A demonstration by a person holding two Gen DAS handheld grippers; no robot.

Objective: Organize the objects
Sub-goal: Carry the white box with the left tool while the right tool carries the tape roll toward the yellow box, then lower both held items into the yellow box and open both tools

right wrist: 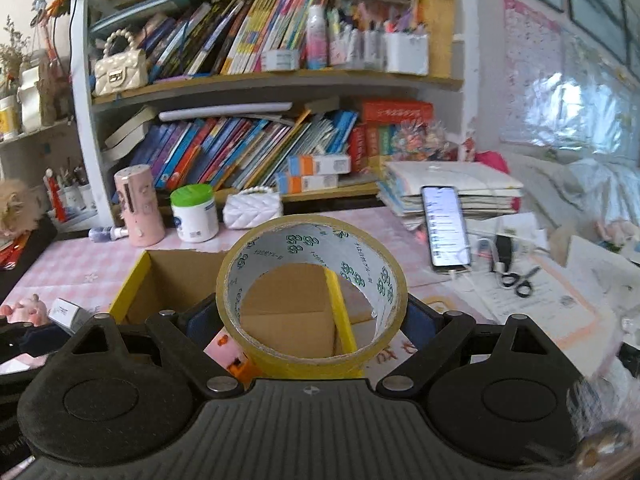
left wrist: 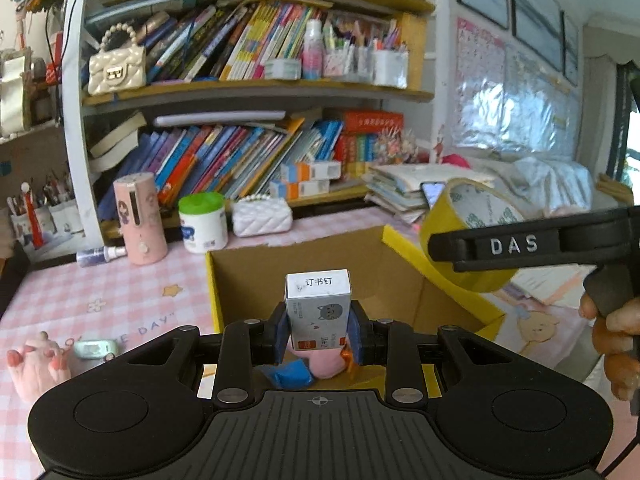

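The left hand-held gripper (left wrist: 318,330) clamps an upright staple box (left wrist: 318,310), poised above the open cardboard box (left wrist: 256,272); the right hand-held gripper (right wrist: 312,320) grasps a tape roll (right wrist: 312,292) just ahead; crowded together, they risk colliding; the roll might catch the rim.

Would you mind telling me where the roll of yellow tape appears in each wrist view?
Left wrist: the roll of yellow tape sits at right, clamped in the right gripper, above the cardboard box.
Right wrist: it fills the centre, between that gripper's fingers.
Shared landmark: the green-lidded white tub.
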